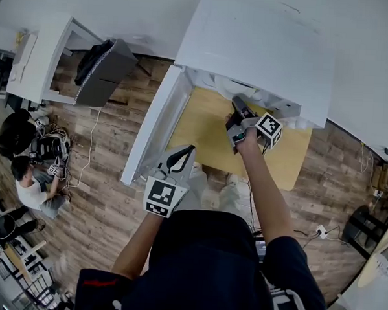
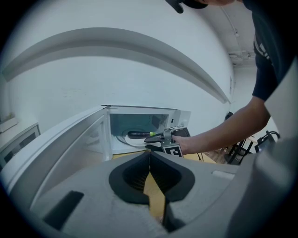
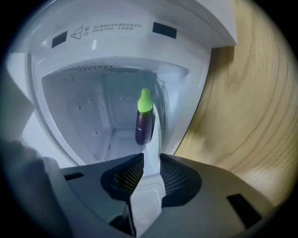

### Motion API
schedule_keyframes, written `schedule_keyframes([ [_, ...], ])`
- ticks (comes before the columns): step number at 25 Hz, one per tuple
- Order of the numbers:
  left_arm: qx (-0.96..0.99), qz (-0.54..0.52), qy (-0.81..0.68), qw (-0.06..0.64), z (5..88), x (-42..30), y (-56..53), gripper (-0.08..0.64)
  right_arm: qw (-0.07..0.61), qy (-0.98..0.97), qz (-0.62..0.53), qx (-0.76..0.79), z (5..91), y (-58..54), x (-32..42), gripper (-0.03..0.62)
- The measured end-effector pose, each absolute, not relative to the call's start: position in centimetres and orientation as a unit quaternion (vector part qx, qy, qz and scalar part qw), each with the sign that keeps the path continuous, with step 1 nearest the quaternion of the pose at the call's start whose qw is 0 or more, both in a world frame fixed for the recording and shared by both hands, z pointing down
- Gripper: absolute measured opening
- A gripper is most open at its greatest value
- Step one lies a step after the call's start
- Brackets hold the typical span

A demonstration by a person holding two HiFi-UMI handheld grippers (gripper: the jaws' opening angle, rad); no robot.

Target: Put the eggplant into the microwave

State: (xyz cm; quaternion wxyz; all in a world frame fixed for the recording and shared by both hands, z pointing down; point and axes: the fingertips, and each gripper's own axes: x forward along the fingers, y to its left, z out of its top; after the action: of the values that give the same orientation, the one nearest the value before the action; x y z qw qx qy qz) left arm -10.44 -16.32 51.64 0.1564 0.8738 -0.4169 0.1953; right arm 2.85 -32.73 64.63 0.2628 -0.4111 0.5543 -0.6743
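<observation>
Microwave (image 1: 251, 50) stands on the wood surface (image 1: 202, 129) w/ its door (image 1: 153, 126) swung wide open to the left. Inside: eggplant (image 2: 138, 135), dark purple w/ green stem, lying on the white plate (image 2: 125, 140) on the cavity floor, nothing else in there. R hand-held gripper (image 1: 238, 108) is at the cavity mouth, reaching in; jaws a little apart, nothing btw the pads, eggplant lies just beyond the tips and isn't gripped. L hand-held gripper (image 1: 181, 155) hangs back from the microwave, over the near edge of the surface beside the door, pointing toward the opening; jaw tips together, empty. Views differ: head view looks down on the microwave's top, so cavity and eggplant are hidden there, but it alone shows both hand-held grippers at once, the plank floor (image 1: 107, 198), a person (image 1: 33, 188) low on the floor at far left, and a dark bag (image 1: 104, 65) on a white desk. L gripper view gives the side-on look: door, lit cavity, plate, eggplant w/ stem end nearer the R hand-held gripper, plus the forearm reaching in. R gripper view looks straight into the cavity at close range: the eggplant stands on end in it, green end up, white inner walls round it, a warning label on the frame (image 3: 116, 30) over the opening, wood surface at right.
</observation>
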Motion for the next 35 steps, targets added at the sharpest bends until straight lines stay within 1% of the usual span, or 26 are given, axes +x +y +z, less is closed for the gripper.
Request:
schedule_keyframes([
  [12, 0.874, 0.197, -0.417, 0.154, 51.5, -10.4, -15.5, 0.018, 0.281, 0.548, -0.672, -0.411, 64.4, -32.9, 3.4, 0.089],
  [27, 0.871, 0.195, -0.422, 0.156, 51.6, -11.2, -15.4, 0.018, 0.284, 0.551, -0.664, -0.417, 64.3, -34.1, 3.4, 0.095],
  [32, 0.869, 0.196, -0.425, 0.158, 51.7, -11.5, -15.4, 0.018, 0.285, 0.550, -0.664, -0.418, 64.3, -34.6, 3.3, 0.104],
  [35, 0.869, 0.197, -0.425, 0.159, 51.8, -11.8, -15.4, 0.018, 0.287, 0.548, -0.665, -0.418, 64.5, -34.7, 3.2, 0.122],
])
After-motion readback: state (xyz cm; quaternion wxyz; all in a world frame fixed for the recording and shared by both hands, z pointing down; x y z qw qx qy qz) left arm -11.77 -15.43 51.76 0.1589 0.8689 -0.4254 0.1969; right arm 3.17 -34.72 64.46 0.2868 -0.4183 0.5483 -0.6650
